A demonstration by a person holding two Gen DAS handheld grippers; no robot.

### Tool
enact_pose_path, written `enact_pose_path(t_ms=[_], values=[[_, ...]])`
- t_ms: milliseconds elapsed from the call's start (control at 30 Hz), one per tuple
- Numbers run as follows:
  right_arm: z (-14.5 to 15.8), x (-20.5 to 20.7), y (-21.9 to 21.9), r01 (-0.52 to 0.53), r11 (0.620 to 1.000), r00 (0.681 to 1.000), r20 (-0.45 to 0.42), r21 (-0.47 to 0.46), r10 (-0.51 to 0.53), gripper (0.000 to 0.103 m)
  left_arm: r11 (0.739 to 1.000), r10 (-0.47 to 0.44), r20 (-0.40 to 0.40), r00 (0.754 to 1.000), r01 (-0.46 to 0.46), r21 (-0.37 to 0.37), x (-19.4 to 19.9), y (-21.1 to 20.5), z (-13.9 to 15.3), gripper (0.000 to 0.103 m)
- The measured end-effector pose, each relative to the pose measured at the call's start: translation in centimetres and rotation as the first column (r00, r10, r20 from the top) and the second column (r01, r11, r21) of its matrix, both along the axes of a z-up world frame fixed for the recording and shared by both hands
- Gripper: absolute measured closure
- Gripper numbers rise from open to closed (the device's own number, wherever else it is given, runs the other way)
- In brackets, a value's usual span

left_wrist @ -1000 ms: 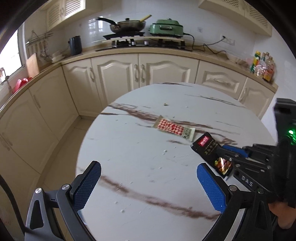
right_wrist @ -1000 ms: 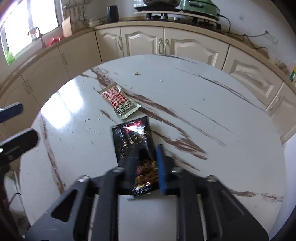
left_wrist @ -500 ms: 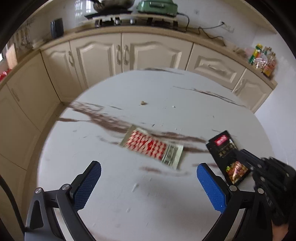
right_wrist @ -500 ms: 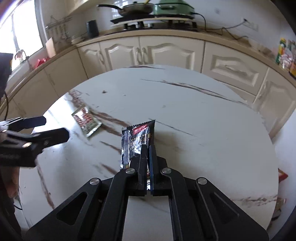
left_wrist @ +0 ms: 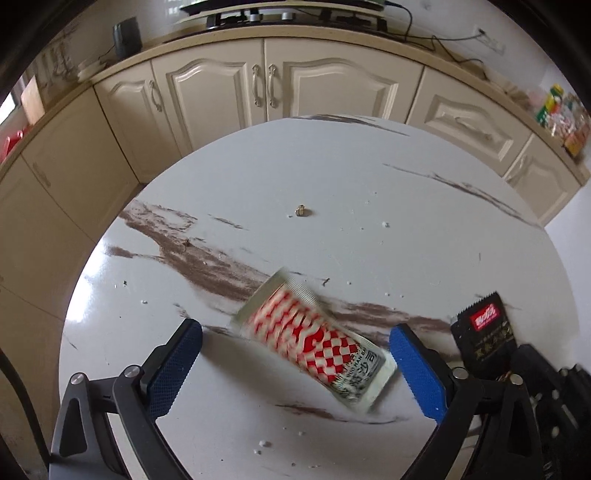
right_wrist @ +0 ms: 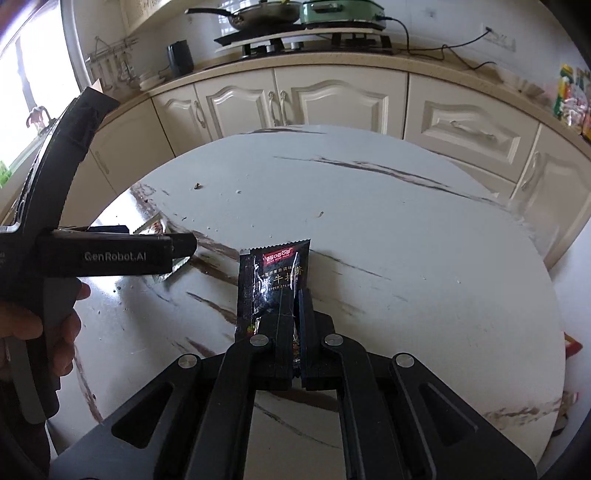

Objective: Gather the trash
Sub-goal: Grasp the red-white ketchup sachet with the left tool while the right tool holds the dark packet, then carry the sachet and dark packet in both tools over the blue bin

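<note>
The right gripper (right_wrist: 291,295) is clamped on a black sachet (right_wrist: 273,277), its two fingers pressed together on the packet's lower half so that the serrated top edge and red label stand up and forward of the tips. In the left wrist view the same sachet (left_wrist: 484,332) shows at the far right, with the dark body of the right gripper just below it.

The left gripper (left_wrist: 295,363) has its jaws wide, though they have just been closing a little — the blue pads (left_wrist: 175,363) stand on either side of a red-and-white checked packet (left_wrist: 314,339), and neither pad touches it. The packet lies flat on the table (left_wrist: 332,177), slanted, its clear sealed end toward the upper left and its printed end near the right pad; its far half is blurred. From the right wrist view the left gripper (right_wrist: 110,254) reaches in from the left edge, held by a hand (right_wrist: 48,332), and mostly hides that packet — only a silvery corner shows beneath it.

The table is round, white marble with brown veins, and carries scattered crumbs, among them a small brown scrap (left_wrist: 301,211) toward the far side. Beyond it run cream cabinets (left_wrist: 266,85) under a counter, with a pan (right_wrist: 255,14) and a green cooker (right_wrist: 343,13) on the hob
</note>
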State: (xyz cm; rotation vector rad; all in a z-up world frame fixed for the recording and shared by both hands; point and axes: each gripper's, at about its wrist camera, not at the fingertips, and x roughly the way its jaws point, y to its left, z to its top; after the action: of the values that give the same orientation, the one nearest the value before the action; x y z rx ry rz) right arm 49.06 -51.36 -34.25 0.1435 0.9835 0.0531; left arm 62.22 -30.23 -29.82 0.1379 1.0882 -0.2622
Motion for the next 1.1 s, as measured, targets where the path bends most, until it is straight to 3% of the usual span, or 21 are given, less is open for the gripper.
enact_pose_path(t_ms=[133,300,367,433,667,800,1033,1100], values=[[0.0,-0.1,-0.1,0.000,1.000,1.000,-0.006,0.013,0.000,0.096,0.996,-0.085,0.028,0.996,0.085,-0.013,-0.9,0.0,0.1,0.031],[0.1,-0.5,-0.3,-0.002,0.999,1.000,-0.005,0.039,0.002,0.088,0.989,-0.144,0.043,0.989,0.145,-0.032,-1.8,1.2,0.3,0.073],[0.3,-0.5,-0.5,-0.006,0.999,1.000,0.008,0.053,0.006,0.076,0.986,-0.161,0.043,0.986,0.163,-0.039,-2.0,1.6,0.4,0.077],[0.5,-0.2,-0.3,-0.024,0.998,1.000,0.009,0.053,0.024,0.057,0.983,-0.176,0.049,0.983,0.178,-0.043,-2.4,1.7,0.2,0.080],[-0.9,2.0,2.1,-0.089,0.996,0.994,-0.062,-0.031,0.087,0.055,0.976,-0.200,0.043,0.979,0.203,-0.083,-3.9,3.5,0.8,0.088],[-1.1,2.0,2.8,-0.095,0.990,0.994,-0.067,-0.107,0.088,0.069,0.970,-0.213,0.043,0.976,0.216,-0.107,-4.6,4.3,1.0,0.089],[-0.7,0.9,3.3,-0.125,0.983,0.991,-0.066,-0.138,0.117,0.096,0.956,-0.250,0.026,0.968,0.251,-0.150,-5.5,5.1,1.7,0.090],[-0.4,0.7,3.4,-0.126,0.984,0.991,-0.061,-0.129,0.119,0.097,0.951,-0.261,0.022,0.965,0.261,-0.164,-5.7,5.4,2.0,0.090]])
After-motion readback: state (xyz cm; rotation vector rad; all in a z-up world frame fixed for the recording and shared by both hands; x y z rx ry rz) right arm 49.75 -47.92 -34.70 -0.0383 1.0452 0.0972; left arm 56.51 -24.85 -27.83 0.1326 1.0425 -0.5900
